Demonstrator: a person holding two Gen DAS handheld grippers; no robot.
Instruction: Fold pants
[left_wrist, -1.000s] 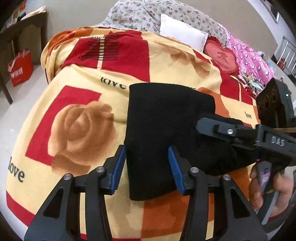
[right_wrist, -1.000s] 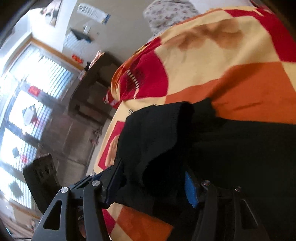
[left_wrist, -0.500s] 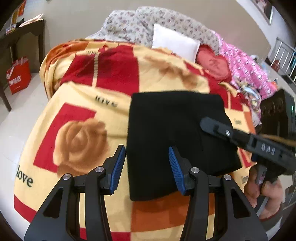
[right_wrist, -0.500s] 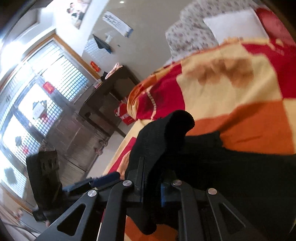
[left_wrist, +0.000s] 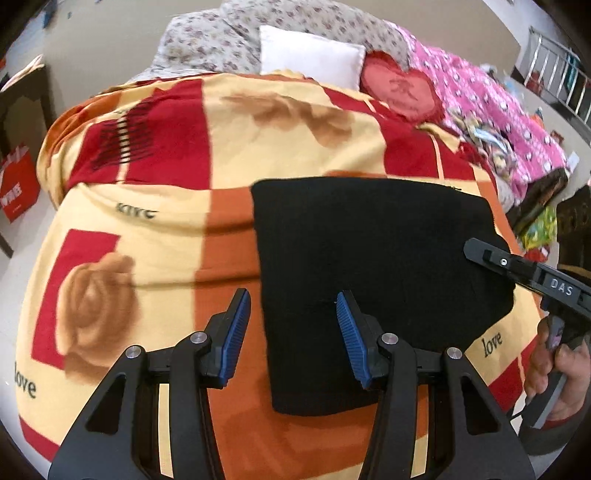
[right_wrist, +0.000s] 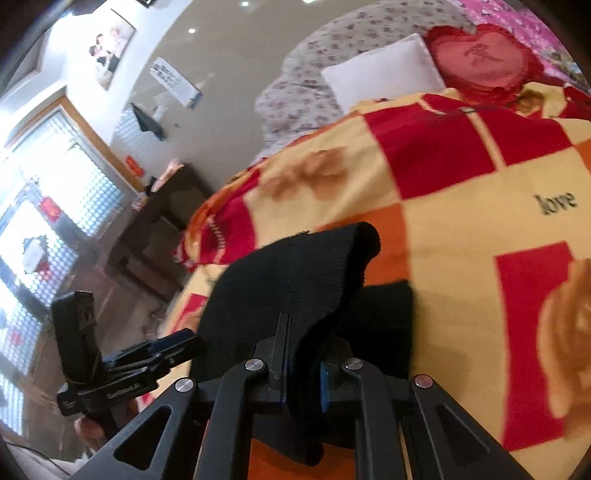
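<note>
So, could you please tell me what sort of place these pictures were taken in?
Most likely a home bedroom: the black pants lie on a bed spread with a rose-patterned blanket, a white pillow and a heart-shaped cushion sit at its head, and photos hang on the wall.

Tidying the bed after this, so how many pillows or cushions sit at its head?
2: a white pillow against the floral bedding, and a red heart cushion just right of it. Others may be hidden.

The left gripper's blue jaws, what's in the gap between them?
In the left wrist view, the open left gripper frames the black pants' left edge, plus a strip of orange blanket. It grips nothing.
</note>
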